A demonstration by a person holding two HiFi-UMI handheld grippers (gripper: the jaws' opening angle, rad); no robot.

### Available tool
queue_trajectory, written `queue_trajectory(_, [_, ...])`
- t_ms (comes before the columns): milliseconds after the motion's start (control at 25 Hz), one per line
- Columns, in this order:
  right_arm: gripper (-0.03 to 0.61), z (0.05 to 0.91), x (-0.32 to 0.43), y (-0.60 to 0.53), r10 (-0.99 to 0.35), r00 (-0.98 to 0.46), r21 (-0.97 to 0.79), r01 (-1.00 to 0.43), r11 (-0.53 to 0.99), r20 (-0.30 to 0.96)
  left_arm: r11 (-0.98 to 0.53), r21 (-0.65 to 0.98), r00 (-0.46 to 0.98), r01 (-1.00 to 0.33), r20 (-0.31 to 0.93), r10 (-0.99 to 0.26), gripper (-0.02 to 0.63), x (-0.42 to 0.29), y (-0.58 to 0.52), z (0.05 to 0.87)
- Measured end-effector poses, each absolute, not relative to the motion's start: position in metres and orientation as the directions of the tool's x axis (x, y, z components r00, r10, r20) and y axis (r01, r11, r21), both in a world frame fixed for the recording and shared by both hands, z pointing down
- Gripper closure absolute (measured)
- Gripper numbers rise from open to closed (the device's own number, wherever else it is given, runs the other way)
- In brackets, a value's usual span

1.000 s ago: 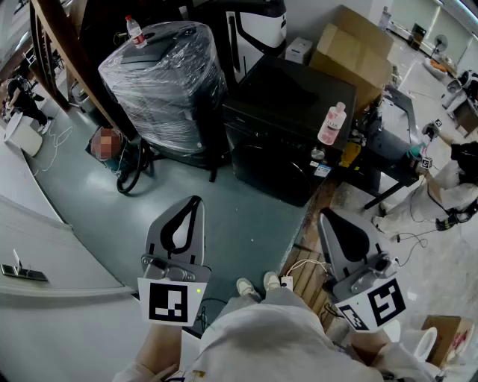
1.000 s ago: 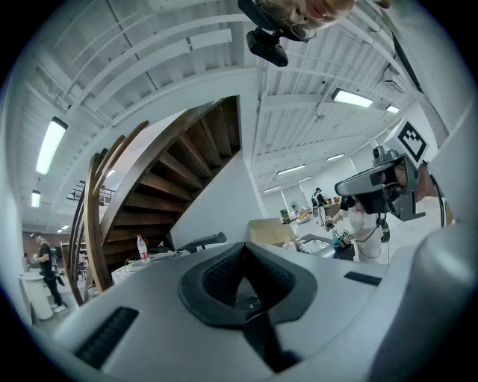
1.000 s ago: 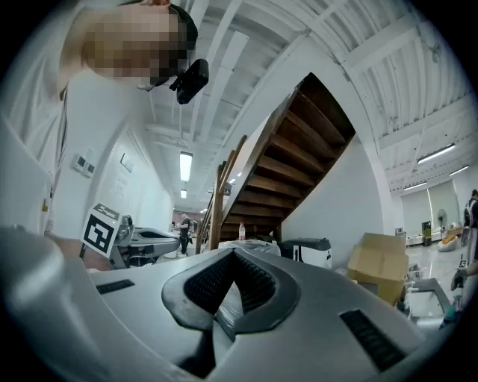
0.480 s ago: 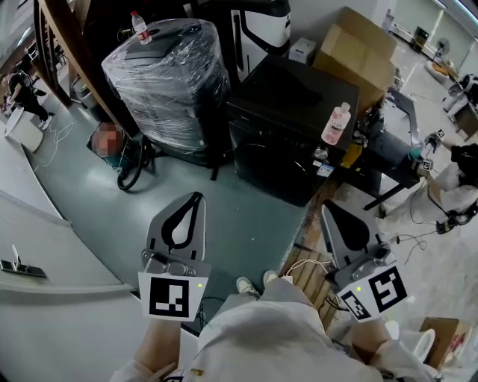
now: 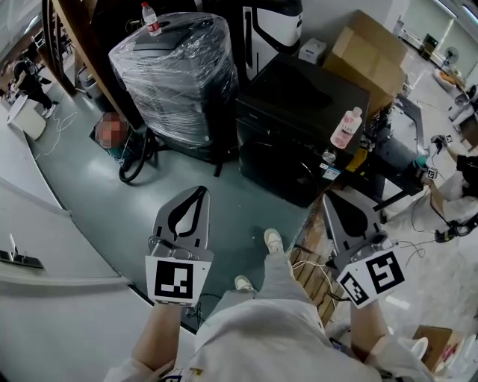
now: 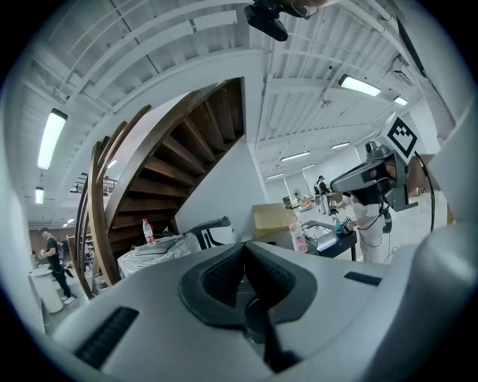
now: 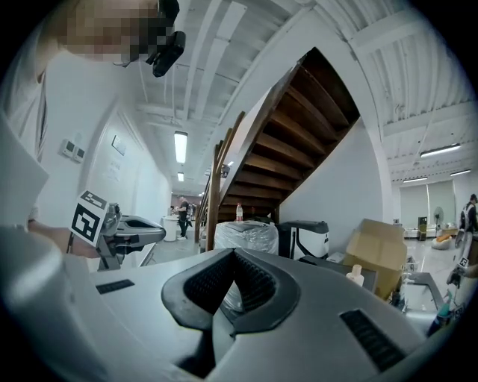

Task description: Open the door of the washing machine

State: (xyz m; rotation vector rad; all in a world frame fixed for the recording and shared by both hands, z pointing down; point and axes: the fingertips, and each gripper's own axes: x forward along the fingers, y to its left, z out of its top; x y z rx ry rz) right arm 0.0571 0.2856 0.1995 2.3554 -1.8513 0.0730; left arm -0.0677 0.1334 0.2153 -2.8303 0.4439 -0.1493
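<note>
- Your left gripper (image 5: 199,192) is at the near left, held out level over the grey-green floor (image 5: 239,216). Its jaws are pressed together at the tips, with nothing between them.
- Your right gripper (image 5: 326,200) is at the near right, above the edge of some wooden slats (image 5: 310,272). Its jaws are also fully closed and hold nothing.
- The washing machine (image 5: 306,97) is the black box ahead of you, a little right of centre and beyond both grippers. Neither gripper touches it, and both are well apart from it.
- Its round door (image 5: 272,160) is on the front face, which turns toward you and slightly to the left. The door appears to lie flush against the front, though the dark surface makes the edge hard to read.
- A pink bottle (image 5: 346,128) stands upright on the right corner of the machine's top.
- A cardboard box (image 5: 366,52) is behind the machine on the far right.
- A large bundle wrapped in clear film (image 5: 175,82) is just left of the machine, with a water bottle (image 5: 150,16) standing on top of it.
- A brown wooden staircase (image 5: 82,45) rises at the far left, behind the bundle.
- Your shoe (image 5: 273,240) is on the floor between the two grippers, nearer to the right one.
</note>
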Motion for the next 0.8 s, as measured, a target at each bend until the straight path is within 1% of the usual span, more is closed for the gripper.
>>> queue_trajectory(320, [0.548,0.234,0.093,0.238,-0.968,0.162,0.055,-0.986,-0.154,0.192,-0.9,-0.307,0.926,-0.309,0.119,-0.359,0.594,-0.049,0.104,0.242])
queue_trajectory(600, [0.476,0.278,0.141,0.179,-0.952,0.065,0.01,-0.998,-0.065,0.298,-0.886,-0.308,0.892,-0.345,0.187,-0.412,0.594,-0.013,0.061,0.265])
queue_trajectory(800, [0.46,0.315,0.185,0.133,-0.928,0.012,-0.037,-0.999,-0.028,0.374,-0.877,-0.294,0.856,-0.38,0.248,-0.454,0.594,0.02,0.026,0.287])
